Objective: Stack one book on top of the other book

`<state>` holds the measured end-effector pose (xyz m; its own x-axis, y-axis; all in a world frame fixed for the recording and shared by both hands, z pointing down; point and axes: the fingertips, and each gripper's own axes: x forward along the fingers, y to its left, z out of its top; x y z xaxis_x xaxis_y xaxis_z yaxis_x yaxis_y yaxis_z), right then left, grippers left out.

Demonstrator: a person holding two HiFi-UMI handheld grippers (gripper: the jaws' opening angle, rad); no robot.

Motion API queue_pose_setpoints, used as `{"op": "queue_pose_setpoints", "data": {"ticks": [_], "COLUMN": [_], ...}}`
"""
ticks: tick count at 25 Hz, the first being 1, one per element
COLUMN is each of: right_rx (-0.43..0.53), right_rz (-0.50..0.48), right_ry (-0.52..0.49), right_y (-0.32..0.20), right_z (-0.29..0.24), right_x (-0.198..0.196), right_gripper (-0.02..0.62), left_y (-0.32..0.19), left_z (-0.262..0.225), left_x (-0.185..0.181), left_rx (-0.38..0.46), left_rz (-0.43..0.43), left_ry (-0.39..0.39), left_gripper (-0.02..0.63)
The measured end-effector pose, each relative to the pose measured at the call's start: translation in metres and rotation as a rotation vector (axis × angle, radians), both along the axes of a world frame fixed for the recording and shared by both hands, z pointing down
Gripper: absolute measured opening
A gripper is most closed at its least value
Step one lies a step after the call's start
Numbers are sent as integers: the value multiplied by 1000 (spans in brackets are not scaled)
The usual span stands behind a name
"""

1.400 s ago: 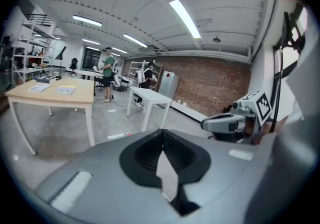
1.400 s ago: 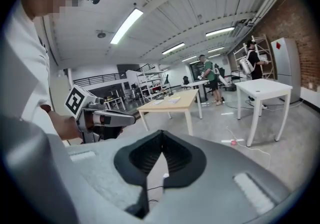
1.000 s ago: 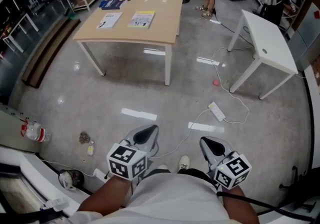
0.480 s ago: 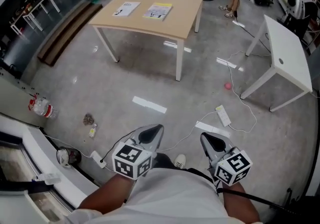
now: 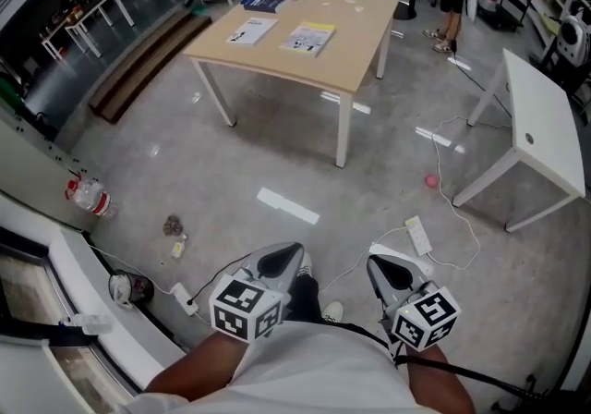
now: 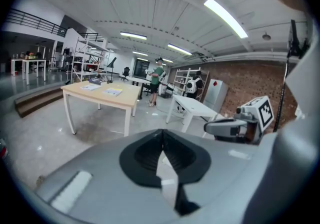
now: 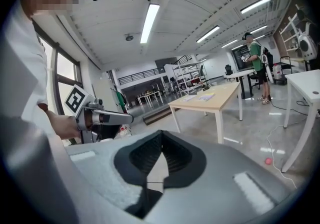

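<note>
Both tongs are closed tight and empty: left gripper (image 5: 278, 261) and right gripper (image 5: 391, 272) sit low in the centre of the head view. A white book (image 5: 251, 30) and a yellow-topped book (image 5: 308, 38) lie side by side, apart, on the wooden table (image 5: 362, 44) at upper centre. A dark blue book (image 5: 266, 1) lies by its far edge. A white table (image 5: 540, 121) stands at the right.

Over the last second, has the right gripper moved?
Yes. In the head view the right gripper sits nearer the power strip than before: it has gone forward, toward the table.
</note>
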<state>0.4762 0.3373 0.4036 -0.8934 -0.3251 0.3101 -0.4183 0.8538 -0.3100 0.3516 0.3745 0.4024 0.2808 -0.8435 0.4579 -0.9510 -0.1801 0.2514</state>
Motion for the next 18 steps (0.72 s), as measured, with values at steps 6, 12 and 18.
{"op": "queue_pose_setpoints", "data": {"ticks": [6,12,18], "right_rx": [-10,-12,-26], "right_rz": [-3,-11,-32], "right_ry": [11,41,73], "right_y": [-16,-46,-90], "right_z": [10,14,19], "right_x": [-10,-29,-68], "right_gripper": [0,0,0], "left_y": [-17,-49,-93], "left_z": [6,18,23], "left_x": [-14,-33,-66], "left_rx": [8,-3,-1], "left_rz": [-10,-27,-40], "left_ry": [-5,32,49], "left_gripper": [6,6,6]}}
